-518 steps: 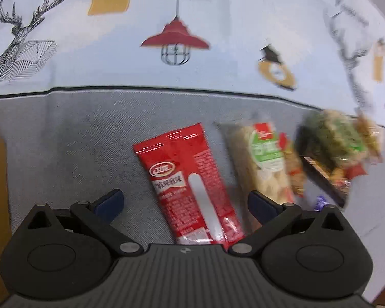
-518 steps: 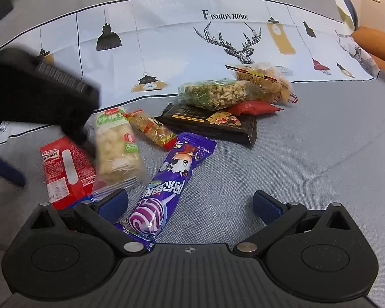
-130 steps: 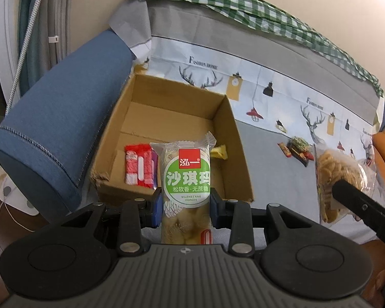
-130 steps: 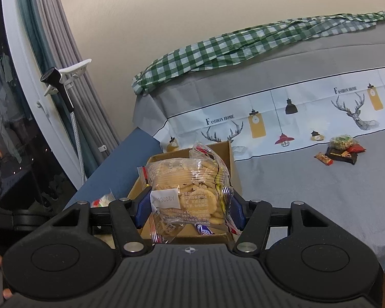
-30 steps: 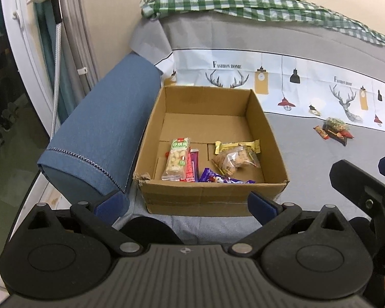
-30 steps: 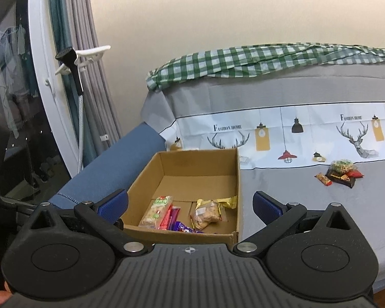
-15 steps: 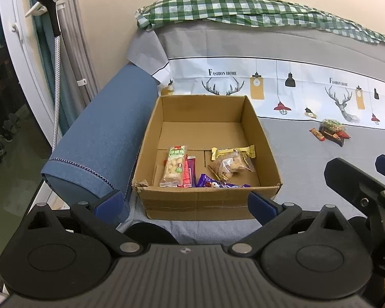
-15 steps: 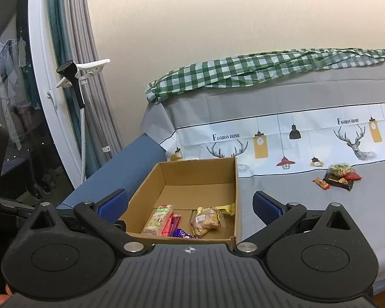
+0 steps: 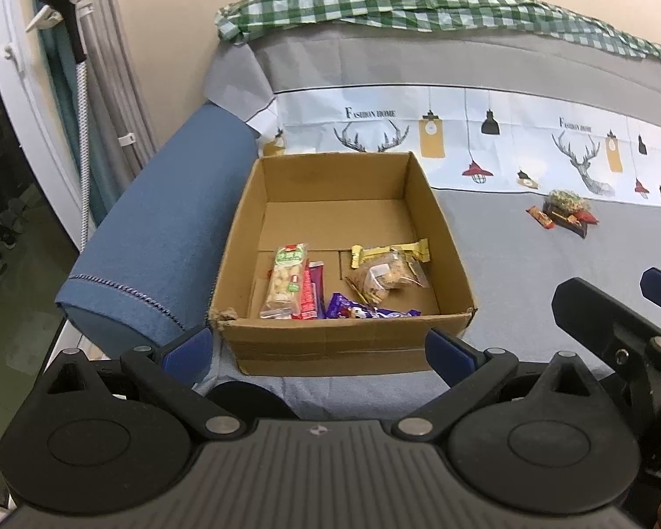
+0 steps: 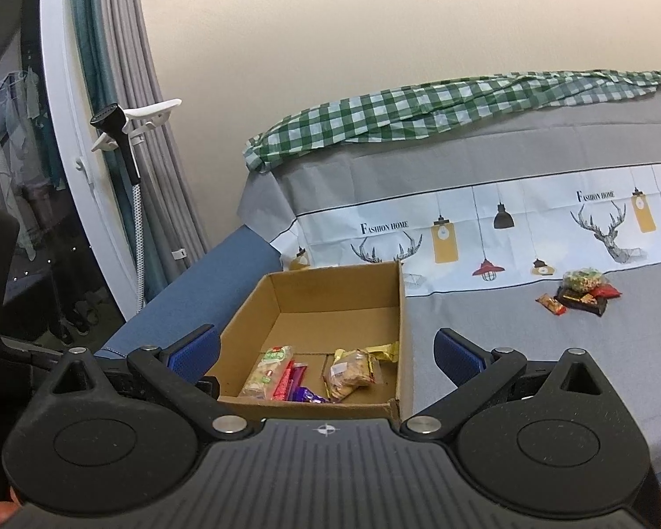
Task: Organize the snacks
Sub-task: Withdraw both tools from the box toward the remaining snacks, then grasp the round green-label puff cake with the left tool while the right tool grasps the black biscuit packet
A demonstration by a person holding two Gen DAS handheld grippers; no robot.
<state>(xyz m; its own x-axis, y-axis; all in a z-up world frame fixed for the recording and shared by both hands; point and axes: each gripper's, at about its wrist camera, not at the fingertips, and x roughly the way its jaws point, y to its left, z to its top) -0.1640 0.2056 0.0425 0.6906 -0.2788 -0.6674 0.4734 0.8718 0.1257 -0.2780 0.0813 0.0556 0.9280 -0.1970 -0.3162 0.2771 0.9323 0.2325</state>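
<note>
Sitting on the grey sofa seat (image 9: pixel 506 264) beside the blue armrest (image 9: pixel 163 238), the cardboard box (image 9: pixel 343 344) holds several snacks along its near side: a green-labelled cake bar (image 9: pixel 284 280) lying against a red packet (image 9: pixel 307 297), a purple candy wrapper (image 9: pixel 365 312), a clear bag of biscuits (image 9: pixel 385 275) and a yellow wrapper (image 9: pixel 392 250) just behind it. Well apart to the right, near the printed deer cloth (image 9: pixel 529 145), a small pile of snacks (image 9: pixel 566 211) lies on the seat. Both tongs hang in front of the box with nothing between their fingers: the left tongs (image 9: pixel 317 346) are spread wide, and the right tongs (image 10: pixel 326 352) are equally wide apart. A green checked cloth (image 10: pixel 440 110) drapes the sofa back.
</note>
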